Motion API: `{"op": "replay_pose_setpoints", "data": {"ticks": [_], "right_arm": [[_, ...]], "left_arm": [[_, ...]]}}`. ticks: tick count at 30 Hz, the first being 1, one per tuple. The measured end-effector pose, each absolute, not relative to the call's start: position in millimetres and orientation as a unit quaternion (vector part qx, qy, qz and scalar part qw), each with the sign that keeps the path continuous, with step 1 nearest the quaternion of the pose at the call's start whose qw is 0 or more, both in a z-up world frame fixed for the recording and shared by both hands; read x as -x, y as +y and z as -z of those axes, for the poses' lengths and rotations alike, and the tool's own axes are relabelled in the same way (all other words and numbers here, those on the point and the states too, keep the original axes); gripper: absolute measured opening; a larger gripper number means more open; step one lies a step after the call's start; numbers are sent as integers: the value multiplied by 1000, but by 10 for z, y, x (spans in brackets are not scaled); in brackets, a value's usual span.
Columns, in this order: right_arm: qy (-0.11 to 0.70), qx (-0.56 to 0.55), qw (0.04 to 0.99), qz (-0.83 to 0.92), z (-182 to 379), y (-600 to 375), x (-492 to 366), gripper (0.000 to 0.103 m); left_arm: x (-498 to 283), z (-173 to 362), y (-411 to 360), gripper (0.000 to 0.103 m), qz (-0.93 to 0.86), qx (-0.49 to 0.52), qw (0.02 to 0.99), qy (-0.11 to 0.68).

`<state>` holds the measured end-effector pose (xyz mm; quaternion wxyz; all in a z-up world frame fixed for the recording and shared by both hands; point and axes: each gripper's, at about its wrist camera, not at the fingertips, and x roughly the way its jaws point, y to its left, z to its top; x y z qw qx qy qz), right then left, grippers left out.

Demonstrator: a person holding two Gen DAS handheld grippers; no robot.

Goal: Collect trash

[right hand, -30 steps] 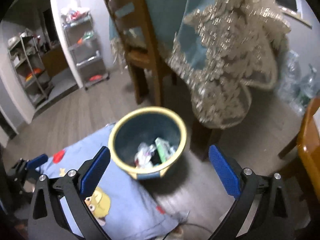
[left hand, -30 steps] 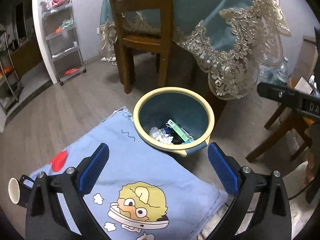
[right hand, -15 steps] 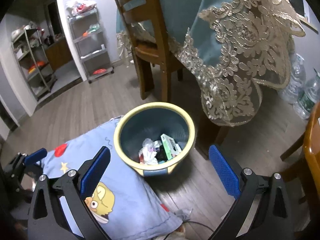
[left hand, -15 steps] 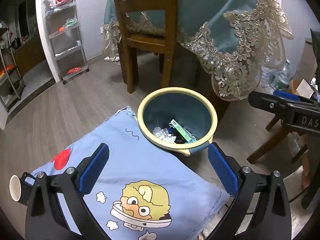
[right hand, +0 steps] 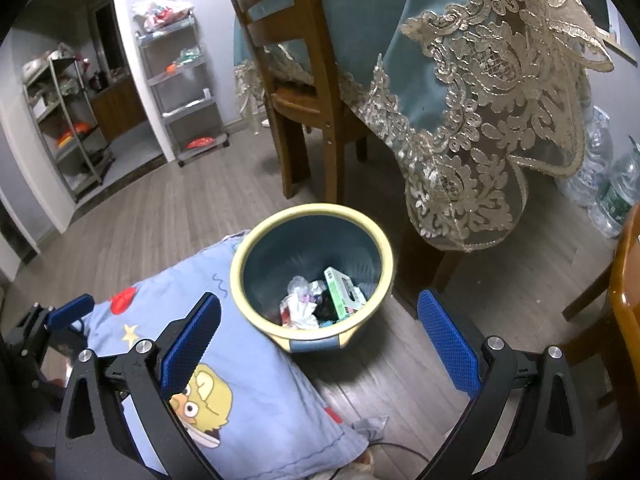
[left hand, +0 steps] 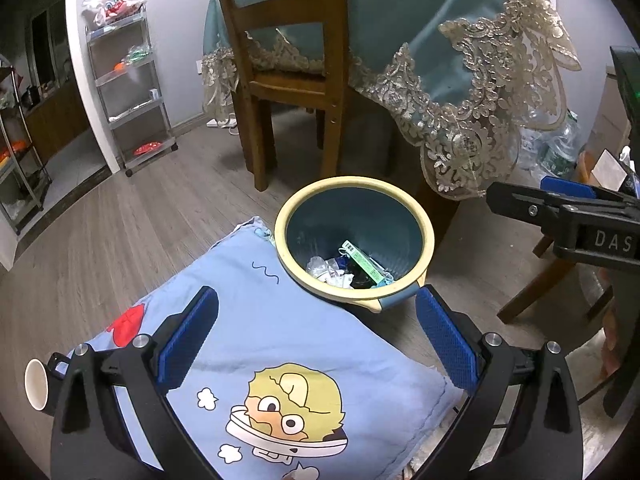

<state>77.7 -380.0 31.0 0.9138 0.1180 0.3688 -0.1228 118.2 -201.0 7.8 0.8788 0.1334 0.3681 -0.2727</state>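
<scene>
pillow [left hand: 280, 344] touching bin [left hand: 400, 196], chair [left hand: 288, 92] behind

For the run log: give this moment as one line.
left gripper: open, empty | right gripper: open, empty | trash bin: upright, holds wrappers, green box | cushion: beside bin

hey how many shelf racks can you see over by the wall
2. A grey wheeled rack stands against the white wall beside the wooden chair. A metal-frame rack stands further left, through the doorway. More may be hidden beyond the frame edge.
</scene>
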Motion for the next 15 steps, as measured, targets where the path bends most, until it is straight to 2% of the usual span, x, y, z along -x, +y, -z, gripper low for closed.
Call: {"op": "replay_pose_setpoints", "data": {"ticks": [15], "right_arm": [[369, -131, 912, 124, -301, -3846, -769, 98]], "left_arm": [[-1217, -87, -2027, 97, 261, -124, 882, 372]]}}
